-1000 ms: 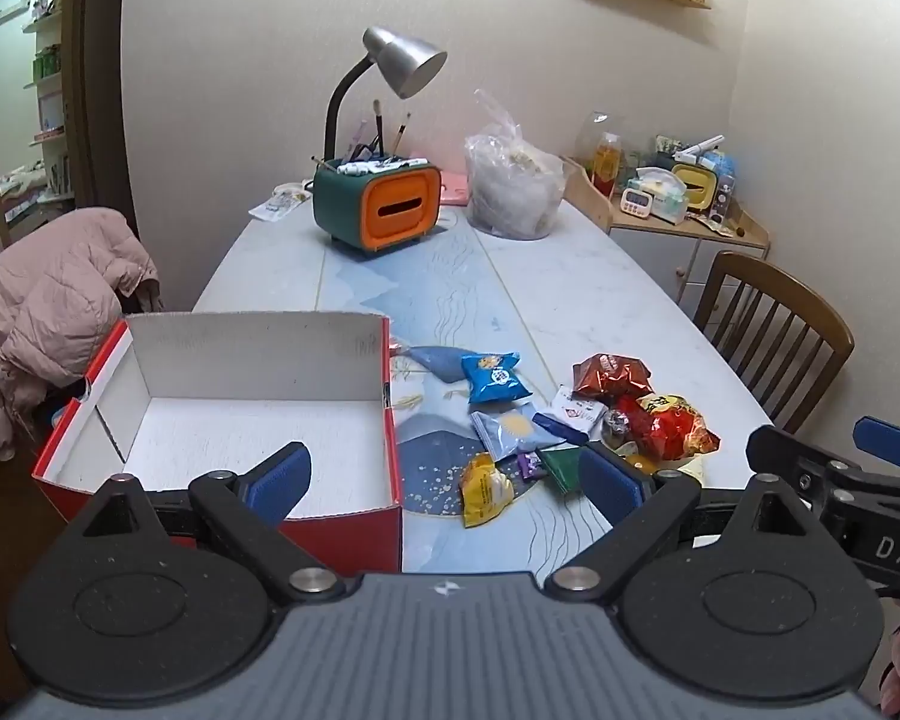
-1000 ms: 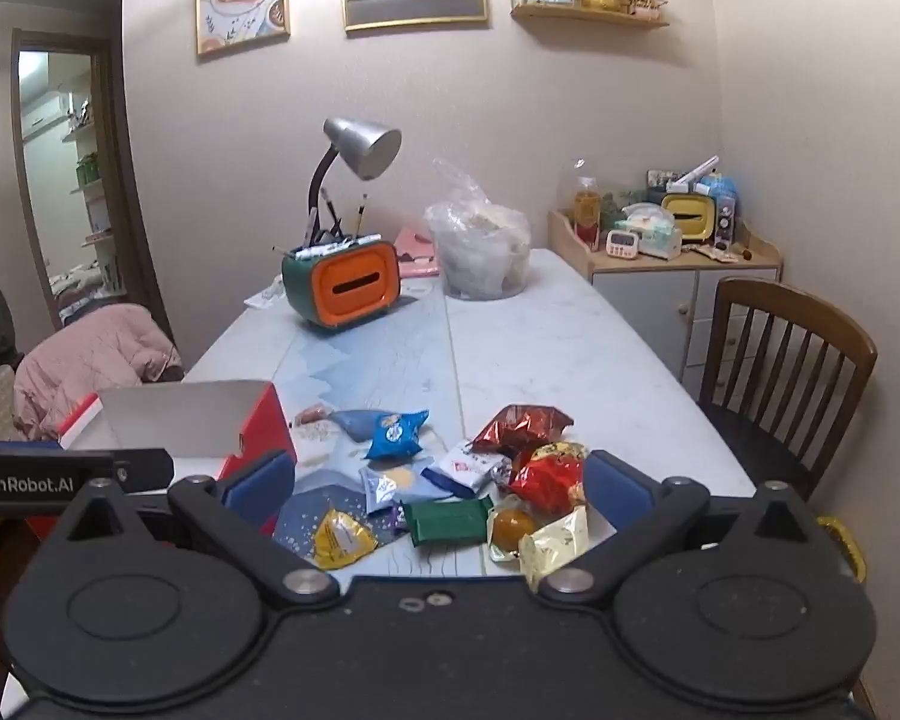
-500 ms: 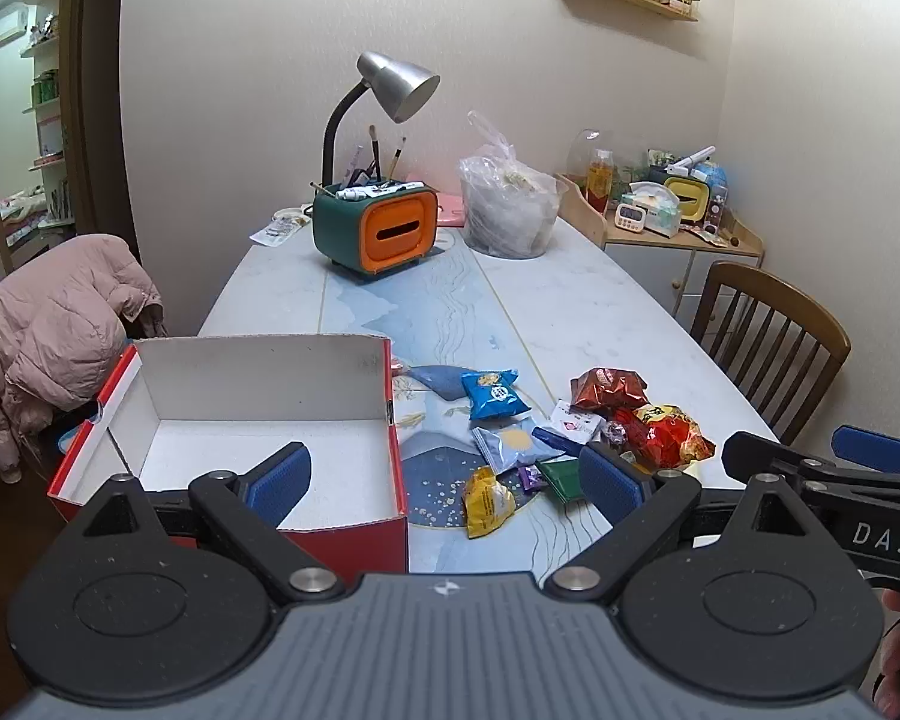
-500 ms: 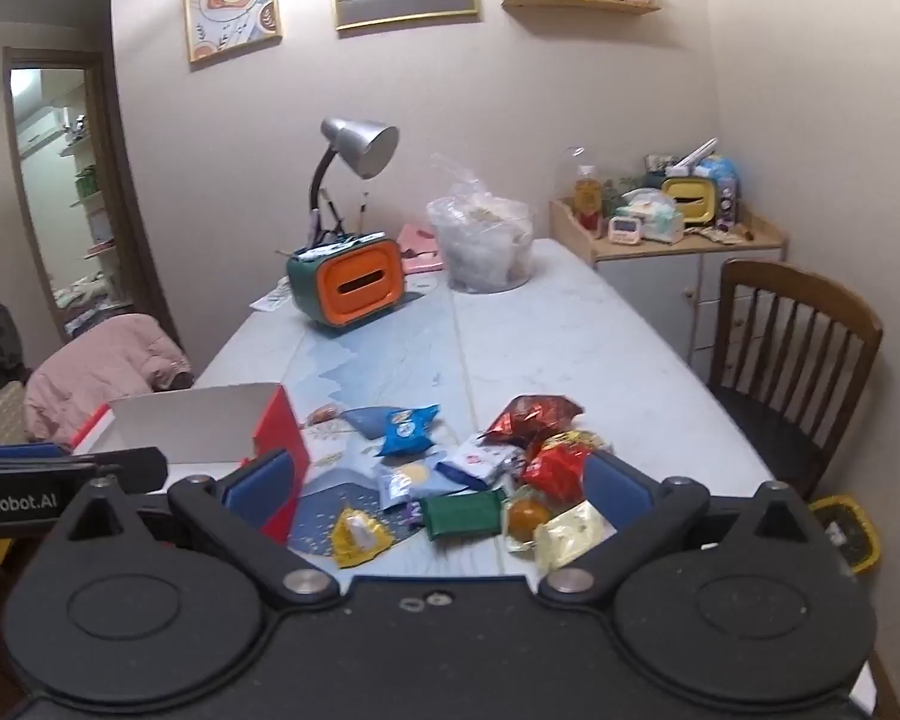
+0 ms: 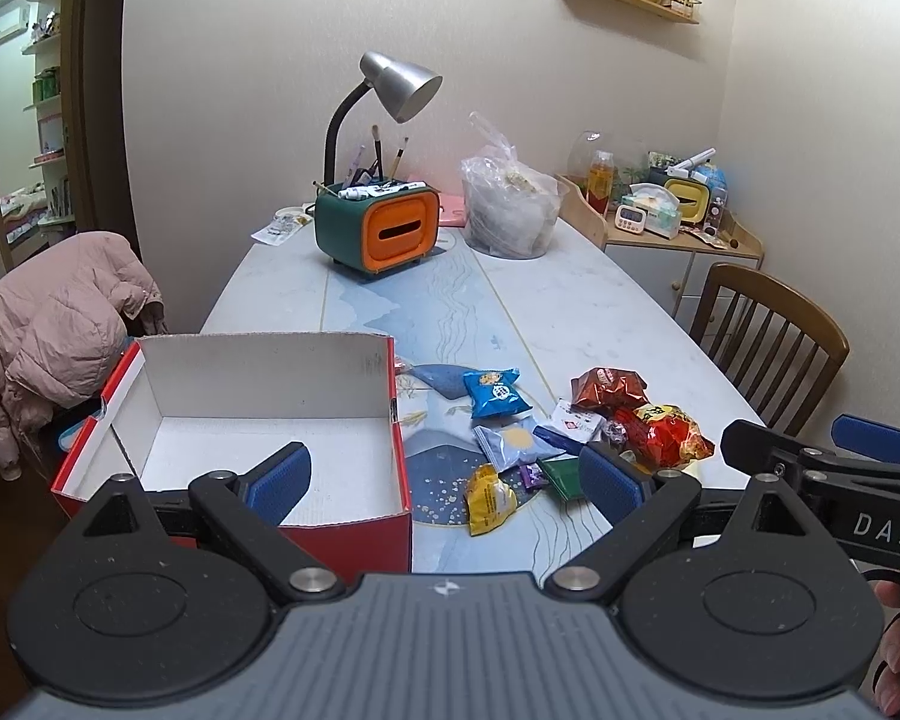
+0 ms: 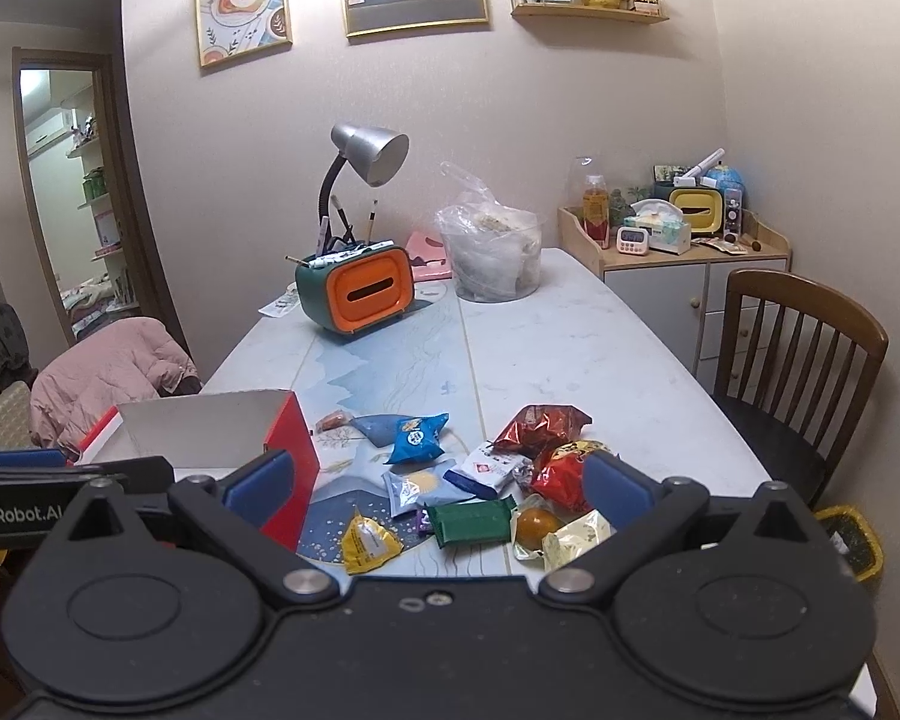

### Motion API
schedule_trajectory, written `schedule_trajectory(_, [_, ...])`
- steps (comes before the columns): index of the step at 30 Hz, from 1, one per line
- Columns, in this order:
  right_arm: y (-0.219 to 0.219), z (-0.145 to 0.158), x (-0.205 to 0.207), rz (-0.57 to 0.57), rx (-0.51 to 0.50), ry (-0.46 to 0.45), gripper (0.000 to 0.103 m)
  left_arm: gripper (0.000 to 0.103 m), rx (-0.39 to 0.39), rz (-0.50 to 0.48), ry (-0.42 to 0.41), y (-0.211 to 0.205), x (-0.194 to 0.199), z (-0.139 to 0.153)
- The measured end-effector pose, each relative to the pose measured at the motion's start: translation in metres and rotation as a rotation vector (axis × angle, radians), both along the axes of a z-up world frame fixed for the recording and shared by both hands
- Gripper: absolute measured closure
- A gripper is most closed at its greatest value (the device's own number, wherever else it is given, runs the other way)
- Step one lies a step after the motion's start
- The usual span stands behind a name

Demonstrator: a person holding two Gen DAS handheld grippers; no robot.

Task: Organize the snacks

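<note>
An empty red box (image 5: 342, 531) with a white inside stands open at the table's near left; it also shows in the right wrist view (image 6: 291, 450). Several snack packets lie in a loose pile to its right: a blue packet (image 5: 495, 391), a yellow packet (image 5: 489, 498), a red packet (image 5: 666, 435), a green bar (image 6: 471, 522). My left gripper (image 5: 444, 477) is open and empty, held above the near table edge. My right gripper (image 6: 435, 489) is open and empty, above the pile's near side.
A green and orange organiser with a grey lamp (image 5: 384, 228) and a filled plastic bag (image 5: 510, 216) stand at the table's far end. A wooden chair (image 5: 768, 348) is at the right. A pink jacket (image 5: 54, 330) hangs at the left.
Both grippers have lifted and drawn back a little, so the views show more of the wall. Nothing on the table has moved.
</note>
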State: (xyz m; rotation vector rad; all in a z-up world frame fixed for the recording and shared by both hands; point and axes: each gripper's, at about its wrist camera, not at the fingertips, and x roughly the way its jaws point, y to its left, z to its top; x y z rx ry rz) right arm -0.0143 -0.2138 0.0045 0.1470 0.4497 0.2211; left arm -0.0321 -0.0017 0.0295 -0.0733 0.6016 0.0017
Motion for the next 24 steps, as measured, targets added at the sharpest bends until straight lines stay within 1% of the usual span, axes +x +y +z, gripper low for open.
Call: schedule_trajectory(24, [0.0103, -0.0042, -0.0013, 0.027, -0.013, -0.003, 0.001, 0.006, -0.012, 0.003, 0.012, 0.0047, -0.0008, -0.0065])
